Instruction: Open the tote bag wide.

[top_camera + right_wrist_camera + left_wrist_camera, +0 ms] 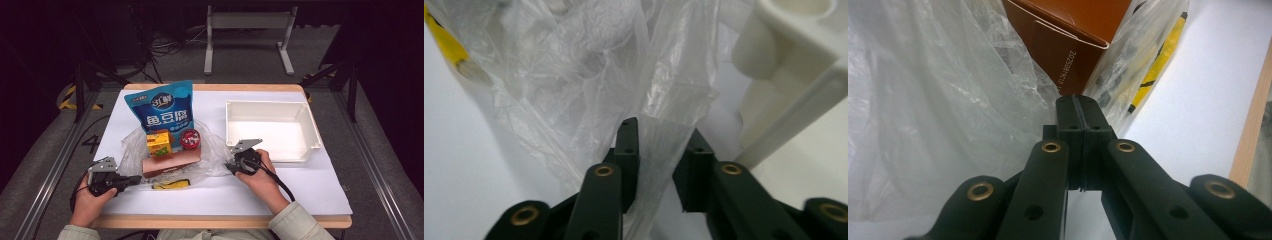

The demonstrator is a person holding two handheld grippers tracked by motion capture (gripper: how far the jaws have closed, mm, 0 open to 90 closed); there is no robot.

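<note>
The clear plastic bag (pixel 210 155) lies mid-table under one blue pouch (pixel 162 107), one yellow carton (pixel 159 142), one red can (pixel 190 139) and one brown box (pixel 171 161), left of one white bin (pixel 270 131). It looks thin, limp and slippery, so the edges are best gripped. The left gripper (pixel 1082 117) is pressed together at the bag's edge; whether it pinches film I cannot tell. The right gripper (pixel 659 150) stands spread around a fold
</note>
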